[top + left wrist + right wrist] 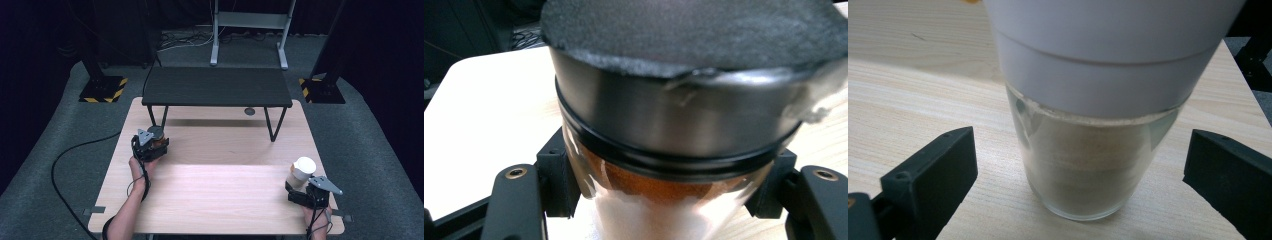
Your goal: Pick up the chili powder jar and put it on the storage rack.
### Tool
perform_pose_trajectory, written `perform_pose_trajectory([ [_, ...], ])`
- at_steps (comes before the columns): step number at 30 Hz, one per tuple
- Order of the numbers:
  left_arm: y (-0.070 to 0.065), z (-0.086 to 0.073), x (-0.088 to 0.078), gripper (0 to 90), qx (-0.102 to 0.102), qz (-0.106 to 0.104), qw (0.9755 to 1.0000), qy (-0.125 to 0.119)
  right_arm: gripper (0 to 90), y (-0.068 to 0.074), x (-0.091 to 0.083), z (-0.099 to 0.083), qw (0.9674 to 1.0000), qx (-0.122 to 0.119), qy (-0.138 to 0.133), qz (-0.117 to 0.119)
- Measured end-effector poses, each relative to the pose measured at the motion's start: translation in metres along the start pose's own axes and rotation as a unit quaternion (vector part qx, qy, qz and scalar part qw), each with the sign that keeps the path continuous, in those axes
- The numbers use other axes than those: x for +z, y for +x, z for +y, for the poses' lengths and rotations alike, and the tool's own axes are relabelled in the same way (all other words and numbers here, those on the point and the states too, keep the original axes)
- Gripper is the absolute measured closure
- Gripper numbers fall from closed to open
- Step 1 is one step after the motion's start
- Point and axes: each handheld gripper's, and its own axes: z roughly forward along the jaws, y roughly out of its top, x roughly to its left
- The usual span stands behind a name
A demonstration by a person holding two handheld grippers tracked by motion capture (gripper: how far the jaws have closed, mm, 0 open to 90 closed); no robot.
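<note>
**Two jars at two grippers: one gripped, one framed**

Shown from above, my left gripper [150,145] sits at the left of the pale wooden table [220,190], near the leg of the low black bench [216,86] that stands on the table's far half. Its jaws are closed on the clear glass jar with the dark metal lid and rust-coloured powder inside [669,150]; in the left gripper view the black pads press against the glass on both sides, just under the lid's rim. Whether the jar's base rests on the wood or hangs just above it I cannot tell from that view.

My right gripper [306,192] lies at the near right corner of the table. Its jaws stand wide open, one to each side of the clear glass jar with the white cap and pale grey-brown powder inside [1093,165], with bare wood visible between each pad and the glass. This jar stands upright on the table, untouched.

Step in hand, as I judge it: the left grasp is made and the right grasp is prepared but not yet taken. The next move calls for closing my right jaws evenly on the glass below the white cap, squarely enough that the jar does not tip or slide, before either jar is carried anywhere. The two jars are well apart, so neither hand crowds the other.
</note>
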Motion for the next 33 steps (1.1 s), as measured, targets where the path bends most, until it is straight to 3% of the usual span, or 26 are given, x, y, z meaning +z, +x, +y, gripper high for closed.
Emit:
perform_pose_trajectory([
  [33, -0.002, 0.026, -0.012, 31.7, 0.007, -0.036, 0.9992, -0.017, 0.0, 0.001, 0.0, 0.0, 1.0, -0.002, -0.001, -0.001],
])
